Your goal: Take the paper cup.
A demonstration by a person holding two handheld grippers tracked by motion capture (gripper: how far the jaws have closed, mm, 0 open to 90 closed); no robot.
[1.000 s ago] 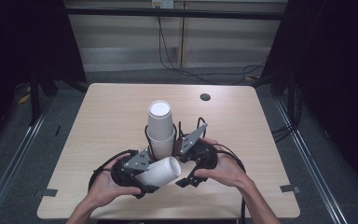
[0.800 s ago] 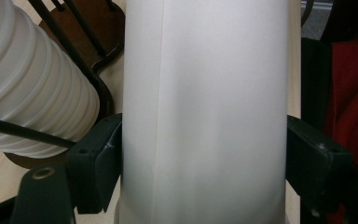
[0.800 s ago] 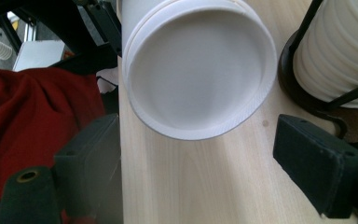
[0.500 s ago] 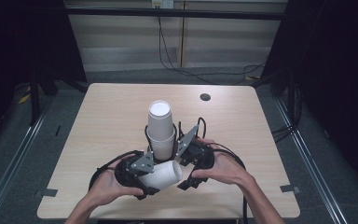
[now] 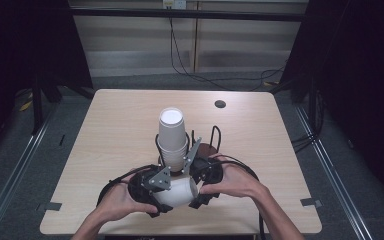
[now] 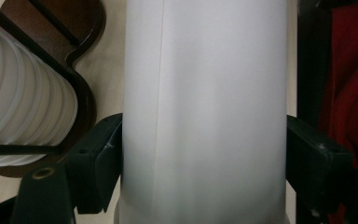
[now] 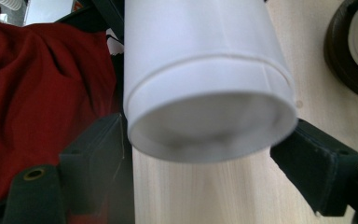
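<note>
Since the left hand-held gripper [image 6: 205,154] is pinching the paper cup [image 6: 205,107] sideways, the right hand-held gripper [image 7: 209,154], spread, straddles its base, probably to pull off a nested cup.

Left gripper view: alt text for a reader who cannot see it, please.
A white paper cup stands clamped between the left tongs' two black jaws. Beside it, a stack of white cups sits in a dark wire holder on the wooden table.

Light wood surface [image 5: 105,135] has a dark round hole [image 5: 220,104] near the far edge, cables [image 5: 200,75] trailing on the grey floor [image 5: 30,165] behind.
</note>
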